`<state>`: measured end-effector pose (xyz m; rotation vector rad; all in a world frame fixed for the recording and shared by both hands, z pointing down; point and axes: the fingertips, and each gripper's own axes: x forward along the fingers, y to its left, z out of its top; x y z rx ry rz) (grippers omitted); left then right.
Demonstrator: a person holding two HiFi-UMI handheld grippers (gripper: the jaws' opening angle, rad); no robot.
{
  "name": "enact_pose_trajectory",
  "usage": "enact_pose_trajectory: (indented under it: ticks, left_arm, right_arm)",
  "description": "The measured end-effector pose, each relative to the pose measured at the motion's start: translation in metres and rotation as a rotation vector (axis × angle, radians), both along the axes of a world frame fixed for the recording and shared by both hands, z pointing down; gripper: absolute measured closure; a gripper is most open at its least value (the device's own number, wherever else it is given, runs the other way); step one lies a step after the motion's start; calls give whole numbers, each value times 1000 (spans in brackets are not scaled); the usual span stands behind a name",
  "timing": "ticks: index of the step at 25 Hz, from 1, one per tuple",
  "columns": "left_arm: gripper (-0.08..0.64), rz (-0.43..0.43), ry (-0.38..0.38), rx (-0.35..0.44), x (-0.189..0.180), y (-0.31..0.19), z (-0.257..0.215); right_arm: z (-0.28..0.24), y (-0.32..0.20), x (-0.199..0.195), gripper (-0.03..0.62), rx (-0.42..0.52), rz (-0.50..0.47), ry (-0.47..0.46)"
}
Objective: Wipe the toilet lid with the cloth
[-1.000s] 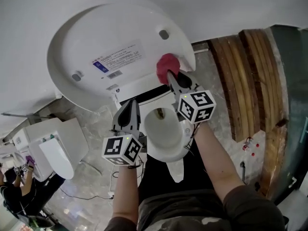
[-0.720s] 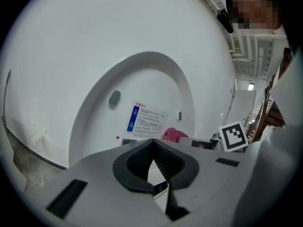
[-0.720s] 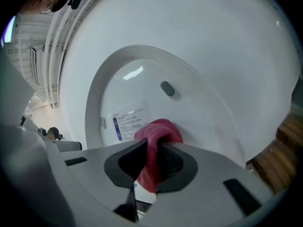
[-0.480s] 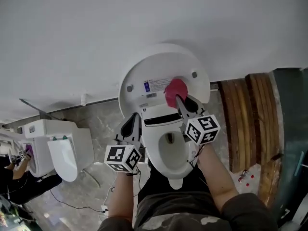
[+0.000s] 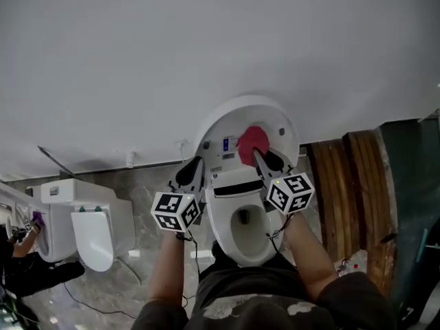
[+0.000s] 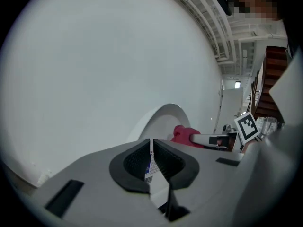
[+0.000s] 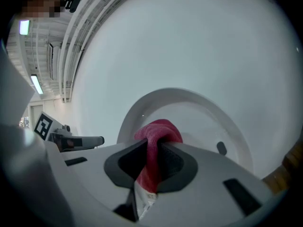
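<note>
Being soft and light, the pink fuzzy cloth [image 5: 253, 141] is pinched by its middle in the right gripper [image 5: 257, 155], in front of the raised white toilet lid [image 5: 230, 119]. The left gripper [image 5: 195, 165] is closed on nothing.

I read toilet lid [image 5: 227, 119] as smooth glossy white plastic. Pink cloth [image 5: 253, 143] — soft, nappy fabric. On right gripper [image 7: 152, 160], shell matt grey plastic, pads [image 7: 173, 162] dark, finely ribbed, matt. Planks [image 5: 344, 184] rough brown wood; floor [image 5: 148, 184] polished, stone-like.
</note>
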<state>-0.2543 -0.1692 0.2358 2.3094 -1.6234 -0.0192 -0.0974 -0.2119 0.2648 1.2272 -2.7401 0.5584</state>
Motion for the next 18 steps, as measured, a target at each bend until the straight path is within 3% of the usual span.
enact_pose_trajectory:
  ticks: [6,11,18]
  left_arm:
    - [536,70,-31,34,-7,-28,-8]
    - [421,140,-42,70,-6,-45,-4]
    - [307,202,-29,27,-5,-70,19]
  right_arm:
    - [-4,4,-6,543,0,8,27]
    - [0,6,-13,543,-5,7,53]
    - [11,10,-20,543,-33,8,70]
